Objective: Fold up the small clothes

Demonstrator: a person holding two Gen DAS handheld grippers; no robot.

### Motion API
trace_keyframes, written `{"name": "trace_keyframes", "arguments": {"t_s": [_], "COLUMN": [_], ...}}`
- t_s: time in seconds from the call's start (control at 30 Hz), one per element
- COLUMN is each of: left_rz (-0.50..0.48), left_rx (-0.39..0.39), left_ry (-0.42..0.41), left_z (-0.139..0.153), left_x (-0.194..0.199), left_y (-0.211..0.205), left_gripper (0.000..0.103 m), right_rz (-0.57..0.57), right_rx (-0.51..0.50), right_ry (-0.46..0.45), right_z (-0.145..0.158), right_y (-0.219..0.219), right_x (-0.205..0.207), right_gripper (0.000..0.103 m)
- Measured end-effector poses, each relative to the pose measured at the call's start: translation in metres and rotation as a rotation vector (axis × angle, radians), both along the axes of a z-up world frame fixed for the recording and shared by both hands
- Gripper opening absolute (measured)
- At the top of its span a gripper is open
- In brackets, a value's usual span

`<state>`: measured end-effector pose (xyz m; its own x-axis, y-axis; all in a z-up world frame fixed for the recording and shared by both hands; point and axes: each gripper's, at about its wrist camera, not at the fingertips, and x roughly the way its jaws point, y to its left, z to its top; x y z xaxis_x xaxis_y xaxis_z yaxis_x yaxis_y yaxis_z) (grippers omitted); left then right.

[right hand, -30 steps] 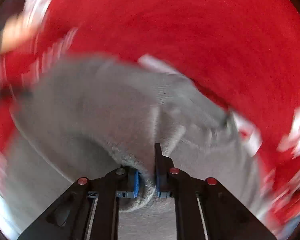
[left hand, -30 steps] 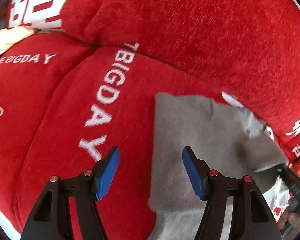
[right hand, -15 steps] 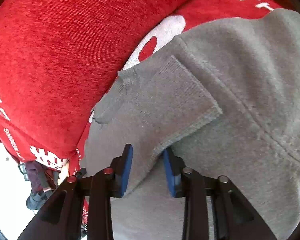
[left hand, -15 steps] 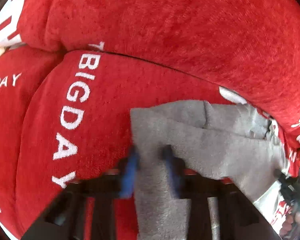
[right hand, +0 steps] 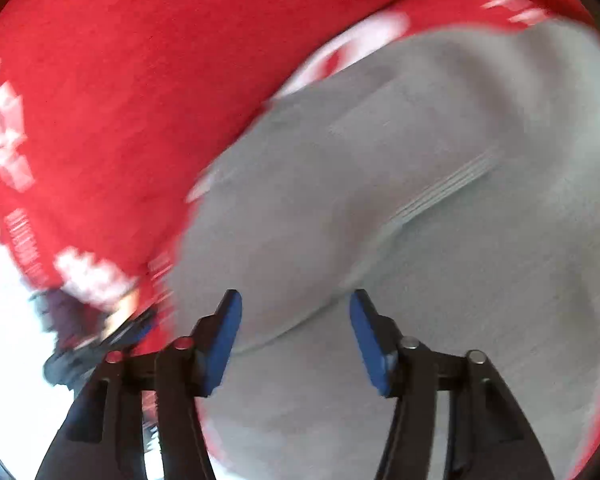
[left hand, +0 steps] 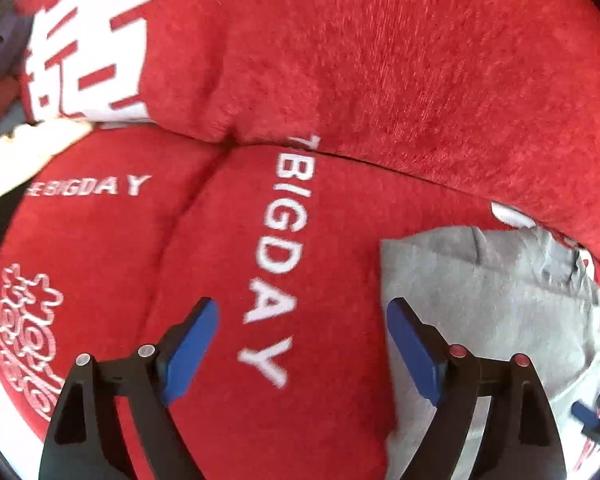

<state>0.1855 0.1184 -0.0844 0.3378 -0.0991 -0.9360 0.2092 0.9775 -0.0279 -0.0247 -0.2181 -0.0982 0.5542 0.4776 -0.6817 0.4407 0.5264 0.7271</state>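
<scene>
The grey garment lay on the red cushion. The left gripper stood wide above the cushion, beside the garment's edge, having just opened. The right gripper, also just opened, hovered empty over the garment.

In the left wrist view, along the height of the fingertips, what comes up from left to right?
White outline pattern → left finger's blue pad → white "BIGDAY" lettering → right finger's blue pad → grey garment.

plain grey garment, red cushions with white lettering, blue fingers
</scene>
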Motion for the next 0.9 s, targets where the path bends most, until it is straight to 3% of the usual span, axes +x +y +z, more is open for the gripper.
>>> {"name": "trace_keyframes", "arguments": {"t_s": [0.13, 0.3, 0.33, 0.37, 0.4, 0.5, 0.6, 0.7, 0.73, 0.77, 0.83, 0.9], "left_rz": [0.016, 0.018, 0.022, 0.025, 0.026, 0.03, 0.028, 0.018, 0.003, -0.014, -0.047, -0.065], "left_rx": [-0.003, 0.018, 0.019, 0.011, 0.006, 0.019, 0.052, 0.028, 0.026, 0.023, 0.006, -0.016], "left_ry": [0.029, 0.056, 0.069, 0.083, 0.089, 0.077, 0.085, 0.11, 0.109, 0.11, 0.12, 0.132], "left_z": [0.006, 0.003, 0.002, 0.001, 0.0, 0.001, -0.002, -0.003, -0.002, -0.001, 0.001, 0.003], "left_x": [-0.024, -0.054, -0.058, -0.061, -0.062, -0.069, -0.073, -0.074, -0.075, -0.076, -0.077, -0.079], "left_y": [0.025, 0.059, 0.067, 0.073, 0.075, 0.081, 0.078, 0.071, 0.066, 0.062, 0.05, 0.04], "left_gripper": [0.087, 0.087, 0.087, 0.087, 0.087, 0.087, 0.087, 0.087, 0.087, 0.087, 0.087, 0.087], "right_rz": [0.145, 0.13, 0.117, 0.107, 0.099, 0.115, 0.162, 0.13, 0.149, 0.177, 0.239, 0.231], "right_rx": [0.144, 0.23, 0.235, 0.233, 0.224, 0.232, 0.16, 0.183, 0.166, 0.146, 0.096, 0.018], "right_ry": [0.001, 0.008, 0.017, 0.026, 0.035, 0.0, 0.034, 0.052, 0.068, 0.076, 0.061, 0.053], "right_z": [-0.028, -0.066, -0.071, -0.073, -0.076, -0.07, -0.076, -0.084, -0.08, -0.076, -0.055, -0.037], "right_y": [0.089, 0.145, 0.149, 0.152, 0.154, 0.165, 0.182, 0.182, 0.182, 0.183, 0.176, 0.155], "right_x": [0.038, 0.08, 0.085, 0.088, 0.09, 0.099, 0.102, 0.096, 0.094, 0.091, 0.082, 0.068], "right_gripper": [0.061, 0.051, 0.043, 0.02, 0.005, 0.006, 0.006, 0.007, 0.013, 0.028, 0.043, 0.046]}}
